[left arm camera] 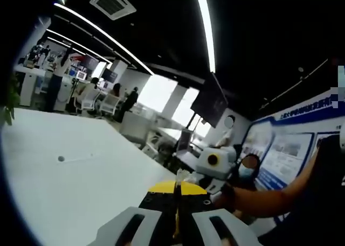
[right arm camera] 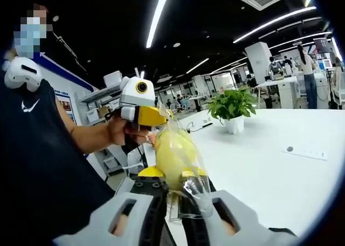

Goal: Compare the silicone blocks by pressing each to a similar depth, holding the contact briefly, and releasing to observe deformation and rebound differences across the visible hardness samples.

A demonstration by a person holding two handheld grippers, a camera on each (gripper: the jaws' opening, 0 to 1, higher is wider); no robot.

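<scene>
Plainly, the risk here lies in the wrapping; in the right gripper view the right gripper point(right arm camera: 180, 203) has its jaws drawn together on the lower end of a clear plastic bag point(right arm camera: 186, 173), and inside that bag sits a pale yellow silicone block point(right arm camera: 173, 152), held up in the air above the white table point(right arm camera: 280, 176) rather than resting on it; the grip seems to be on film more than on the block, so the block could slide within the bag or the film could pull free, and any press made through loose plastic would likely blur the rebound one wants to compare; the left gripper point(right arm camera: 156, 119) reaches in from the left, held by the person's hand point(right arm camera: 119, 130), with its yellow tip touching or just beside the top of the bag, though whether it has hold there I cannot tell; in the left gripper view the left gripper point(left arm camera: 177, 216) shows its jaws nearly met around a thin sliver of something pale, seemingly the film, and the right gripper point(left arm camera: 215, 162) sits just beyond; only one sample is visible, so the comparison looks barely begun; around stand a potted plant point(right arm camera: 233, 109), a small round inset point(right arm camera: 290, 148) in the tabletop, shelving point(right arm camera: 99, 103) behind, and people point(left arm camera: 91, 92) at desks well apart; nothing on the table blocks a press.
</scene>
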